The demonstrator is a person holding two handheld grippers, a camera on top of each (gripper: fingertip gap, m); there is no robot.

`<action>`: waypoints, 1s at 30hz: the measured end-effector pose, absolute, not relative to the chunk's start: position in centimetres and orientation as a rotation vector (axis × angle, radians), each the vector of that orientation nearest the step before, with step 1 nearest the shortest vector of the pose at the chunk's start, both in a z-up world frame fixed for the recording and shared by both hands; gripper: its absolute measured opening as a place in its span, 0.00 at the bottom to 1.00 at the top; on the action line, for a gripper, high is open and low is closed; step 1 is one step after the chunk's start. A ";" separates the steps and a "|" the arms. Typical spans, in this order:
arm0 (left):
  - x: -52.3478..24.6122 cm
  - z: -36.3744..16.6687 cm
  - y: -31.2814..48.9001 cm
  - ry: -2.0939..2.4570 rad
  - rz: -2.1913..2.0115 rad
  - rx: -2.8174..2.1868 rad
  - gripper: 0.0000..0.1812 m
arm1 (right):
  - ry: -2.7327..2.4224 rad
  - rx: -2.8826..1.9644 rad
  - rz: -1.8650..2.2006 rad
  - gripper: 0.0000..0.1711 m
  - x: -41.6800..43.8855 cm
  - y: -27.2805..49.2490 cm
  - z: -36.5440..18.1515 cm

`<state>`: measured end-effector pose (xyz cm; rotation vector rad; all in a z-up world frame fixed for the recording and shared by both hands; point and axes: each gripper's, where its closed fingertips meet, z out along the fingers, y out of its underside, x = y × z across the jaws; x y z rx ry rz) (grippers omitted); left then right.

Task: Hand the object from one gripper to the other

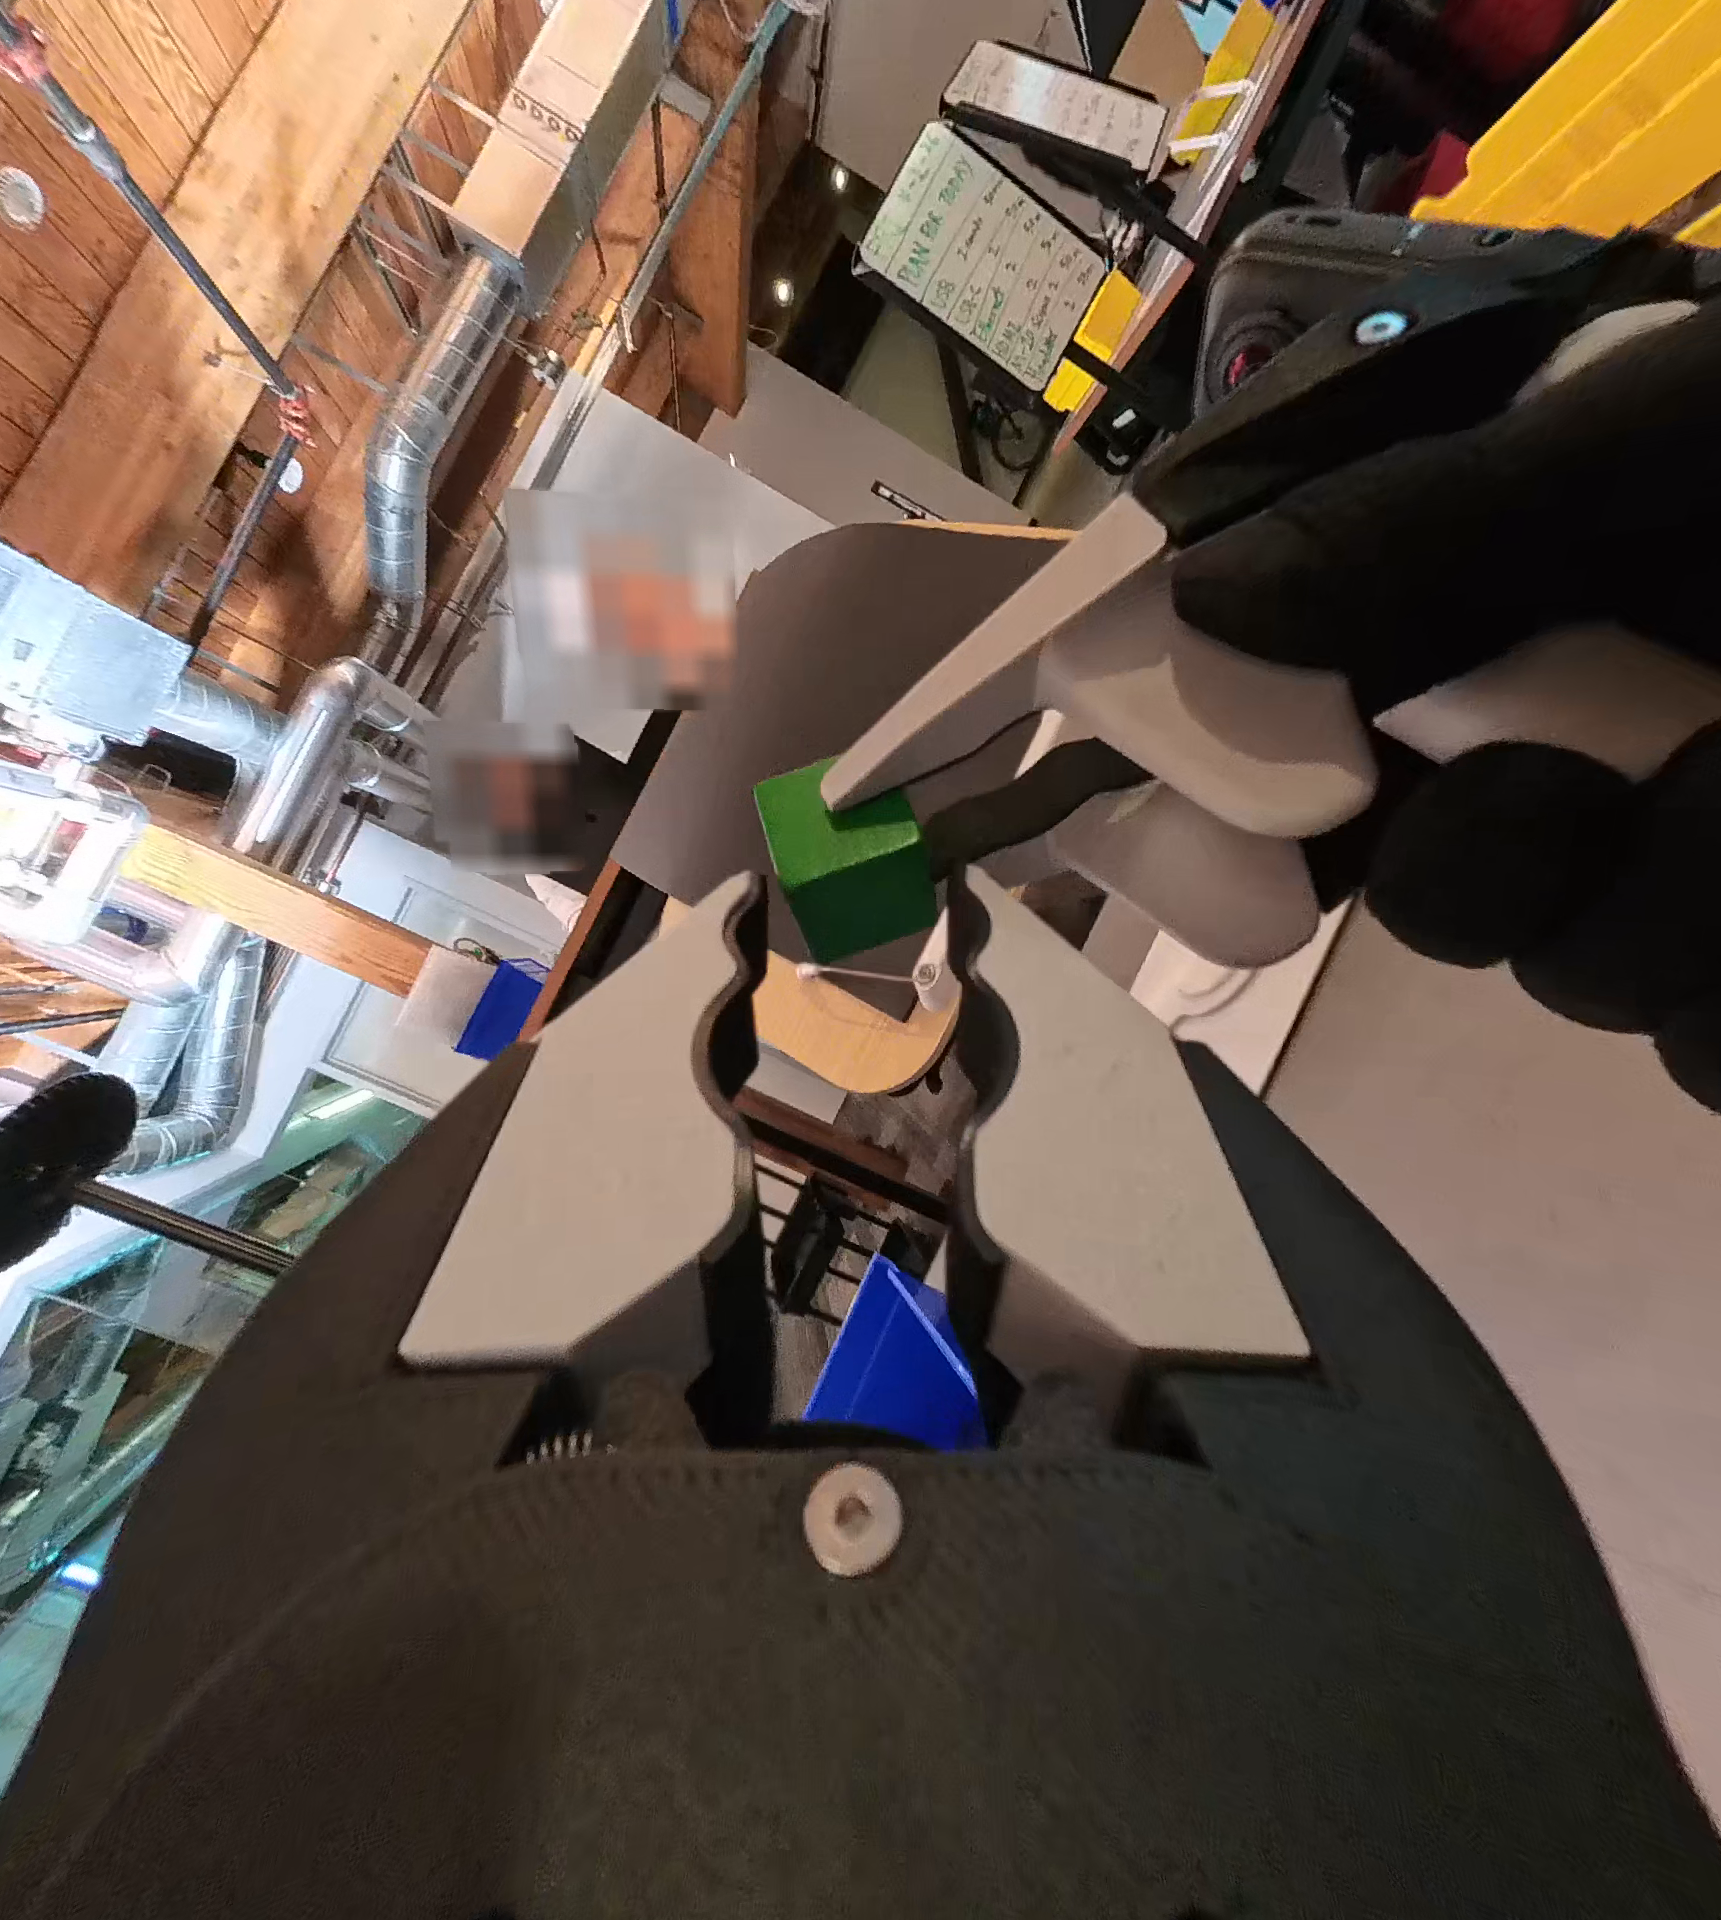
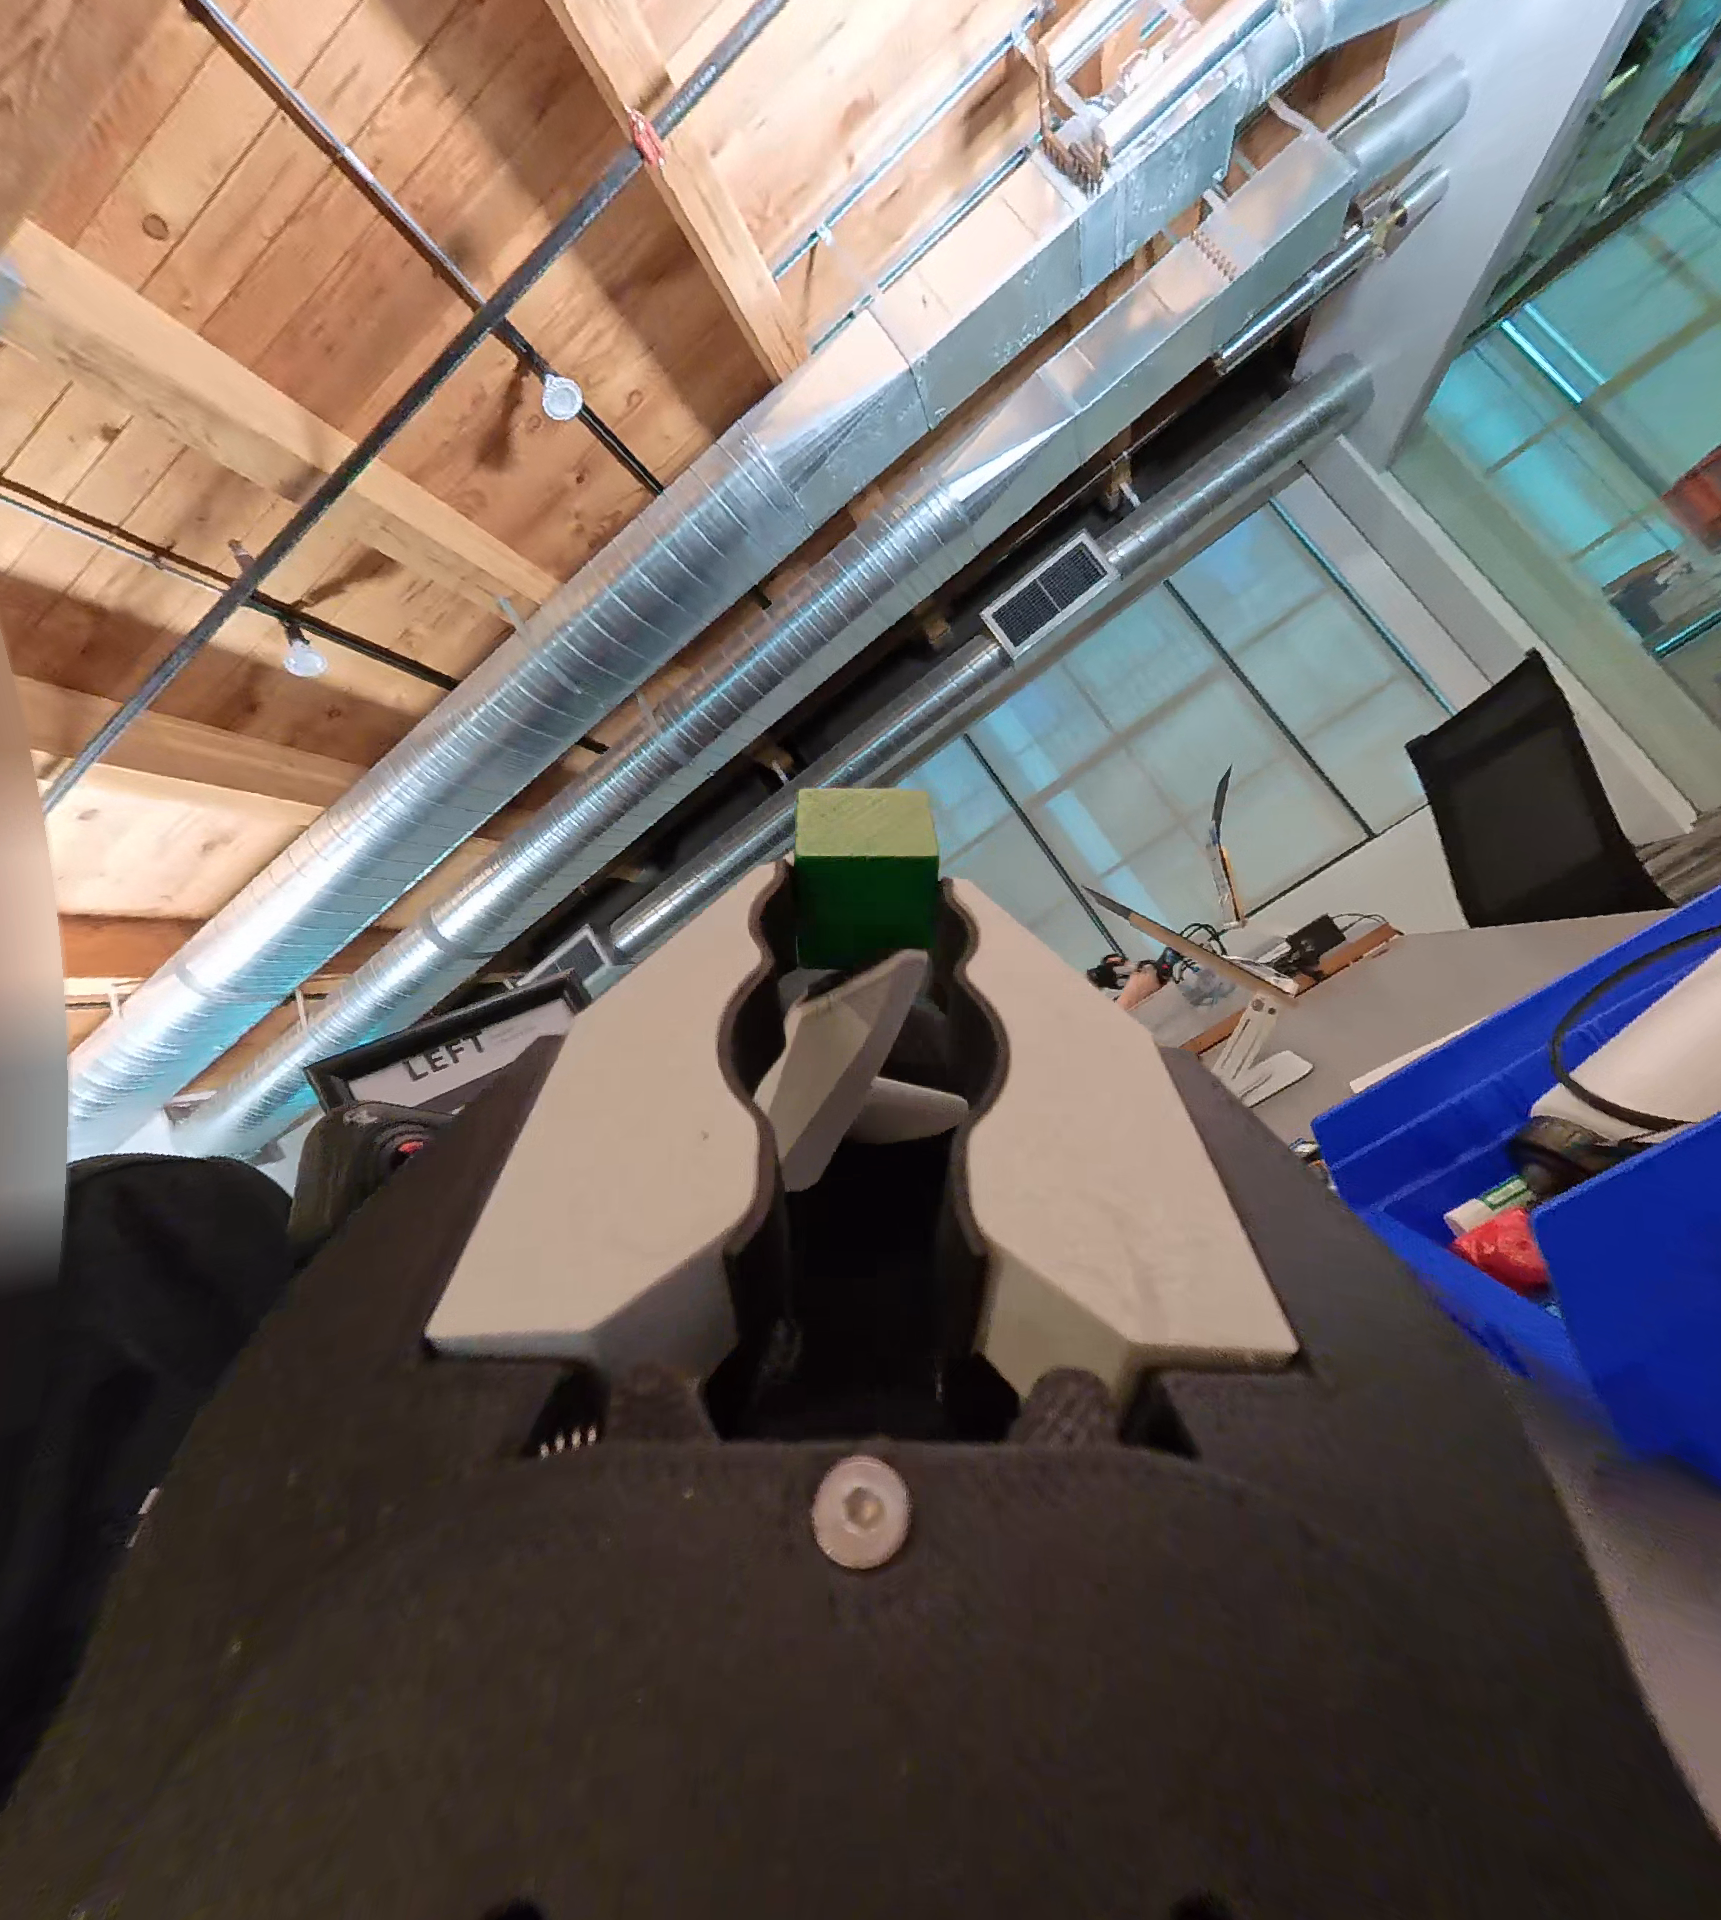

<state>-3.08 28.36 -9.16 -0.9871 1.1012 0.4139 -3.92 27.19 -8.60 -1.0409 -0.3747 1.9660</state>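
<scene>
Handover at frame centre: right gripper (image 2: pixel 866 925) pinched the green cube (image 1: pixel 845 868) by its tips, leaving the lower half free for the left gripper (image 1: pixel 851 894), whose fingers were parted around it, not yet gripping.

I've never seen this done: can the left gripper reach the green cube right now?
Probably yes. The green cube sits just ahead of the open left gripper, with nothing between them; the right gripper, pinching it, may crowd one side.
</scene>
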 end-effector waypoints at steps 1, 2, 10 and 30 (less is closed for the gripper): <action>-3.0 -9.1 28.2 1.102 0.417 -0.976 0.16 | -0.369 -1.036 1.980 0.14 -4.0 27.1 -8.6; -3.0 -9.0 28.2 1.099 0.422 -0.976 0.15 | -0.362 -1.031 1.992 0.14 -4.0 27.0 -8.6; -2.9 -9.5 28.1 1.169 0.322 -1.038 0.15 | -0.413 -1.095 1.922 0.30 -4.3 27.3 -9.3; -4.0 -10.9 19.8 1.434 -1.342 -1.485 0.15 | -1.545 -0.818 0.262 0.35 -4.5 21.9 -10.6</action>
